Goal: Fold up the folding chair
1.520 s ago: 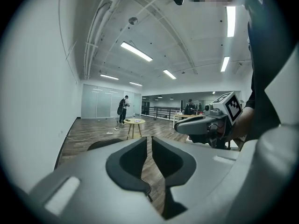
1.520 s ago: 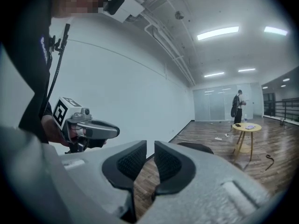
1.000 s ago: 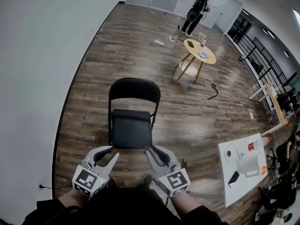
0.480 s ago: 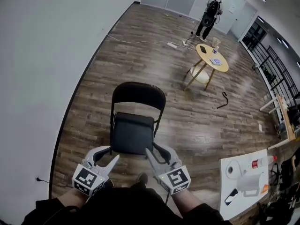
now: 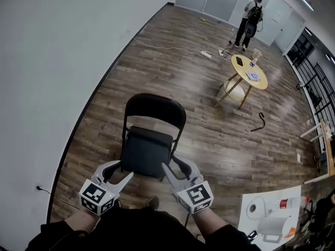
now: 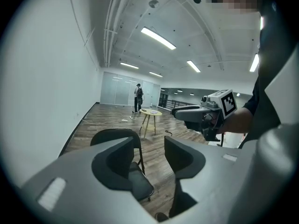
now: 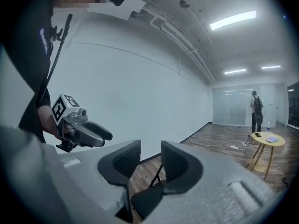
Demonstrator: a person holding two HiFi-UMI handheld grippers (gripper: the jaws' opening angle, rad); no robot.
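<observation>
The chair (image 5: 149, 140) stands unfolded on the wood floor (image 5: 209, 135), close to the white wall (image 5: 47, 77) along the floor's left edge and well apart from everything else in the room. Its seat (image 5: 145, 151) is down and faces the person, with the backrest (image 5: 155, 106) upright on the far side.

Both grippers hang over the seat's near edge, which runs crosswise between them. The left gripper (image 5: 121, 169) is at the near left corner and the right gripper (image 5: 172, 165) at the near right corner, so neither looks clearly nearer. From either pair of jaws the chair lies ahead and lower.

The left gripper (image 6: 148, 143) has just been opening and its jaws stand moderately apart. Nothing is between them, and the chair (image 6: 126, 162) shows beyond and below its left jaw. The right gripper (image 7: 150, 148) has also just been opening, to a narrower gap. That gap is empty too, with the seat (image 7: 147, 200) visible underneath.

Neither gripper appears to touch the chair. Folding it likely calls for one gripper to reach past the seat to the backrest while the other lifts the seat's near edge, and the right jaws may need to widen first
</observation>
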